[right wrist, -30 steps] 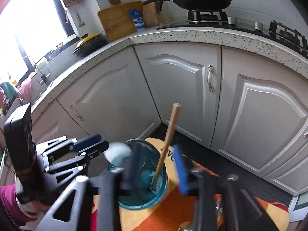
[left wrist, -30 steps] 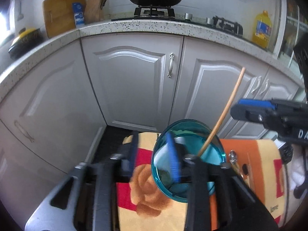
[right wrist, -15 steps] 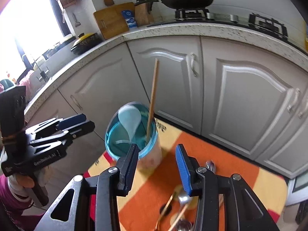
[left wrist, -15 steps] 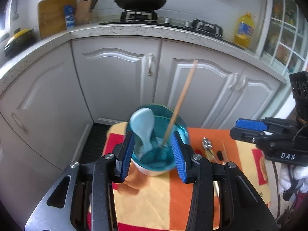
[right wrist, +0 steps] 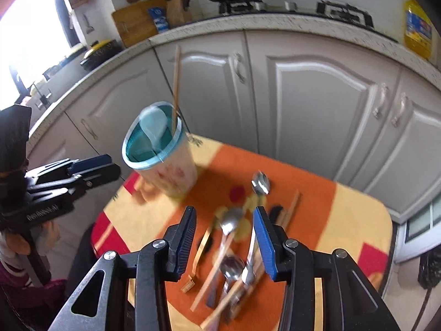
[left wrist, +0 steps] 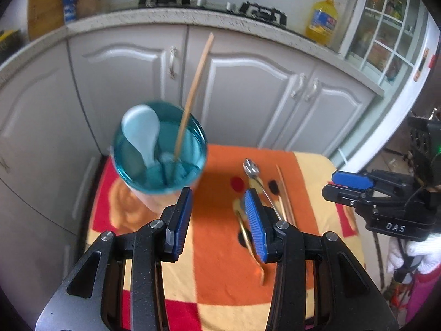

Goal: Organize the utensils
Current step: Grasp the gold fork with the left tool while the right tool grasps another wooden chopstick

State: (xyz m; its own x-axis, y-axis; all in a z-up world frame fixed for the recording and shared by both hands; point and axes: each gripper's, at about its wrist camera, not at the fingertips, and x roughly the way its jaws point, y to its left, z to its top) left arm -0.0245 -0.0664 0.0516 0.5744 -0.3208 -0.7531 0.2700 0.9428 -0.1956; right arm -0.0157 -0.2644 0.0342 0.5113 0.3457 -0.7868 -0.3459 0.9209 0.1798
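Note:
A teal-rimmed utensil cup [left wrist: 160,151] [right wrist: 162,160] stands upright at the far left of the orange and yellow cloth [left wrist: 220,248]. It holds a pale blue spoon [left wrist: 143,132] and a wooden chopstick [left wrist: 193,96]. Metal spoons [right wrist: 228,226], chopsticks [right wrist: 289,209] and a gold utensil [left wrist: 248,240] lie loose on the cloth. My left gripper [left wrist: 217,220] is open and empty, just right of and nearer than the cup. My right gripper [right wrist: 224,242] is open and empty above the loose utensils.
White cabinet doors [left wrist: 248,88] stand right behind the small table. A speckled counter [right wrist: 275,22] above holds a stove, a pan, a cutting board and a yellow oil bottle [left wrist: 321,19]. The cloth's right edge [right wrist: 386,234] drops off.
Both grippers have pulled back and up from the cup. The pale blue spoon now rests in the cup. The loose utensils on the cloth have come into view.

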